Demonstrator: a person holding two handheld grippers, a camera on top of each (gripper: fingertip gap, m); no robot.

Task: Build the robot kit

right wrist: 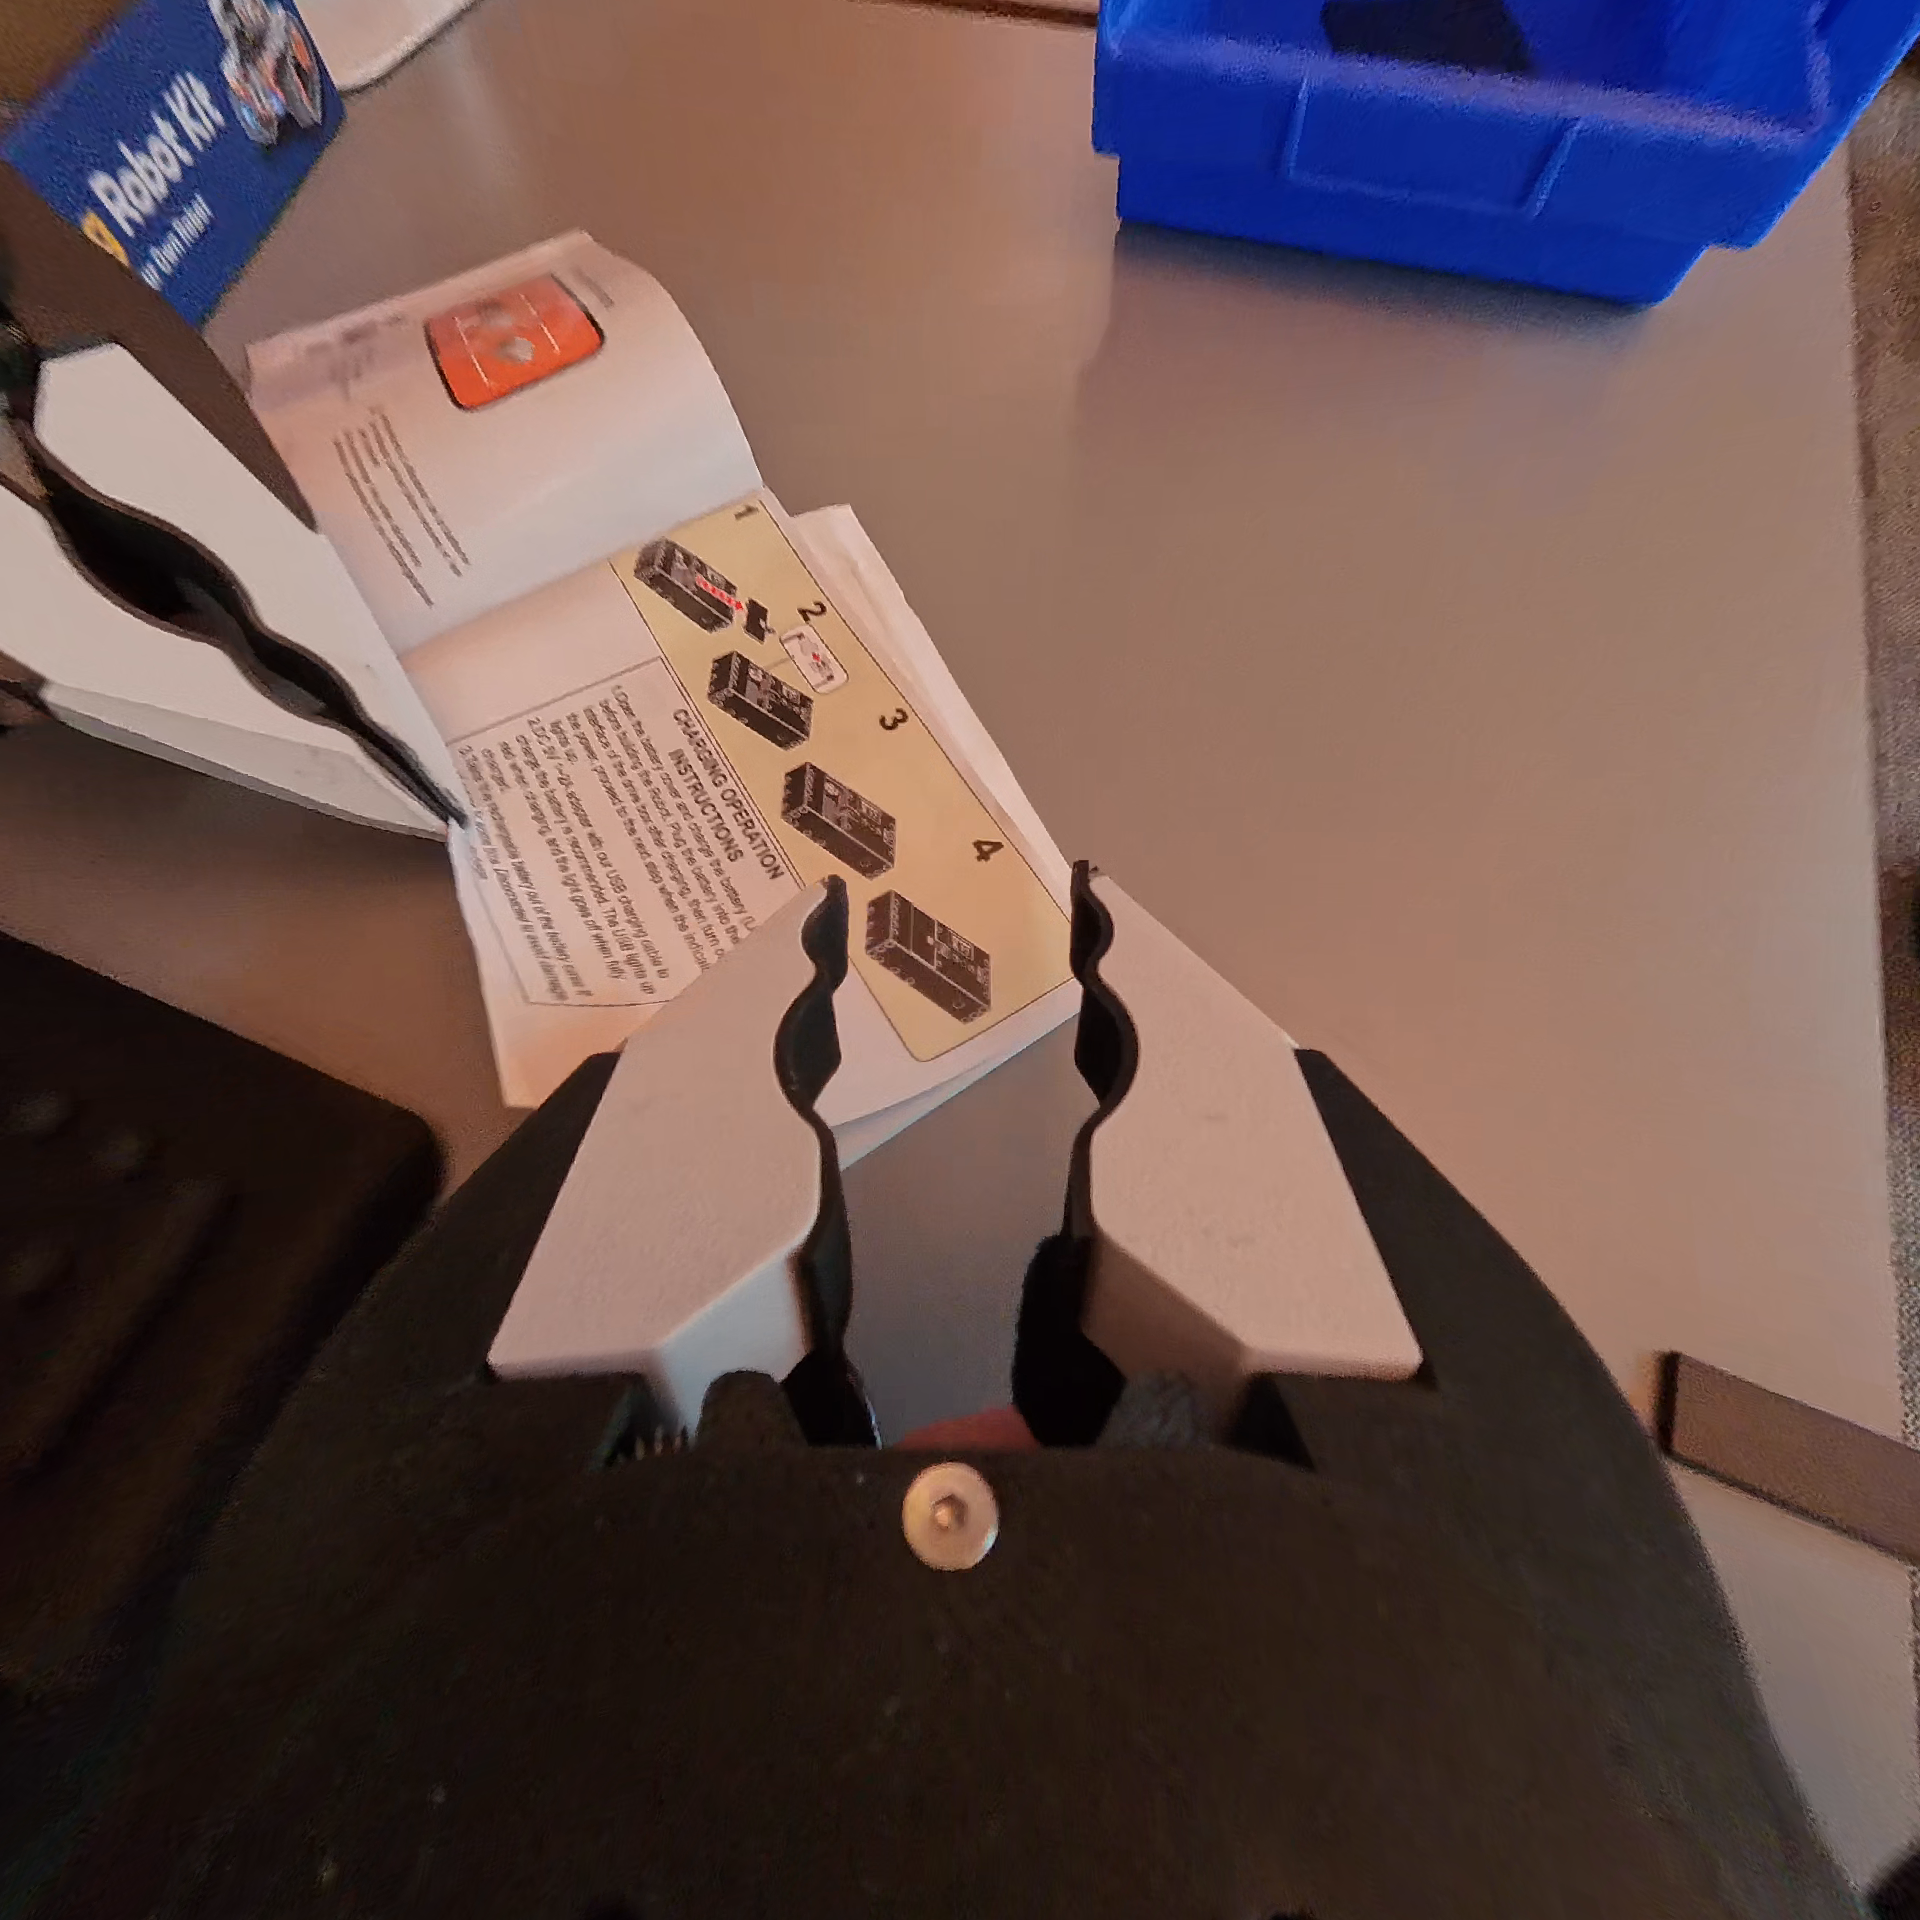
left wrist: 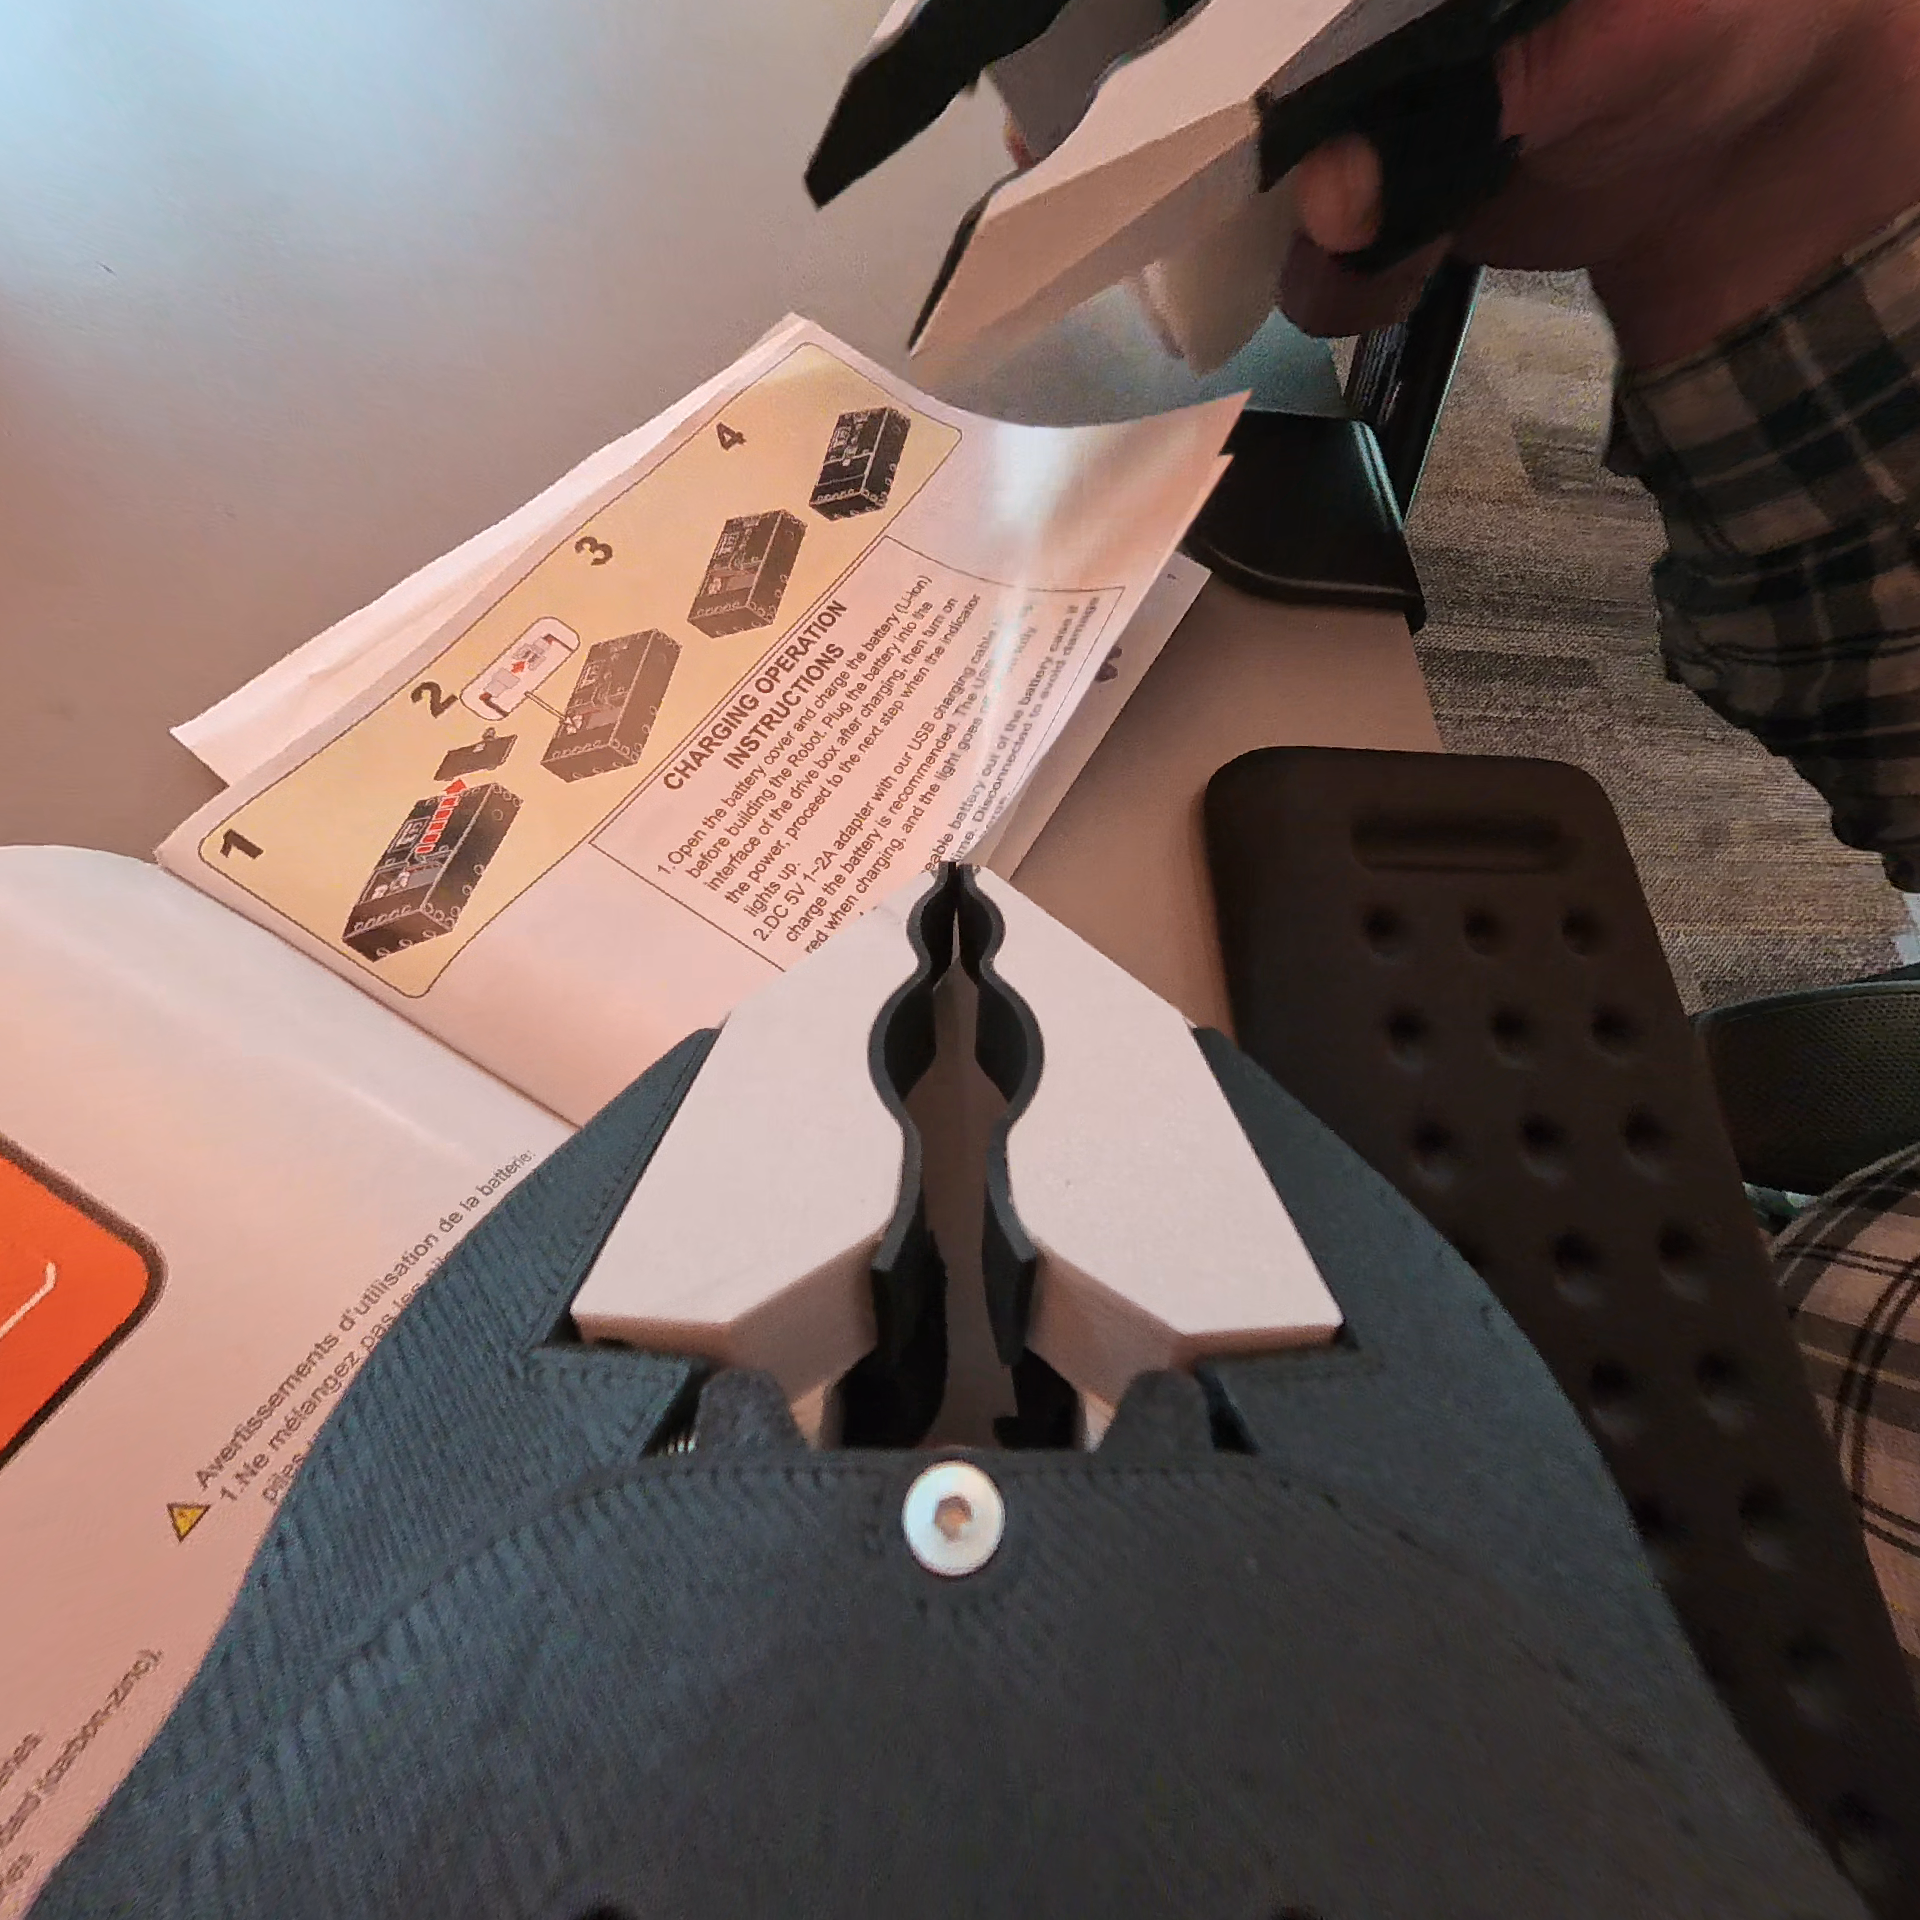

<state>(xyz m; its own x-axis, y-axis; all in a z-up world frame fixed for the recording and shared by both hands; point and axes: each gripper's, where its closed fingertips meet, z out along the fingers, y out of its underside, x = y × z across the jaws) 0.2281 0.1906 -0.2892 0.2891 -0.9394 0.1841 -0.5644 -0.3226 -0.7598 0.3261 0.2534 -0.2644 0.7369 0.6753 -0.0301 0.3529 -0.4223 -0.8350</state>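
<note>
An open white instruction booklet with a yellow picture panel lies on the grey table. My left gripper is shut on the near edge of the booklet's top page, which curls up from the pages beneath. It also shows in the right wrist view, pinching that page edge. My right gripper is open and holds nothing; it hovers over the booklet's near corner. It shows open at the top of the left wrist view, held by a gloved hand.
A blue bin stands at the far right and a blue printed box at the far left. A black perforated pad lies by the table edge. A person's plaid sleeve is at the right.
</note>
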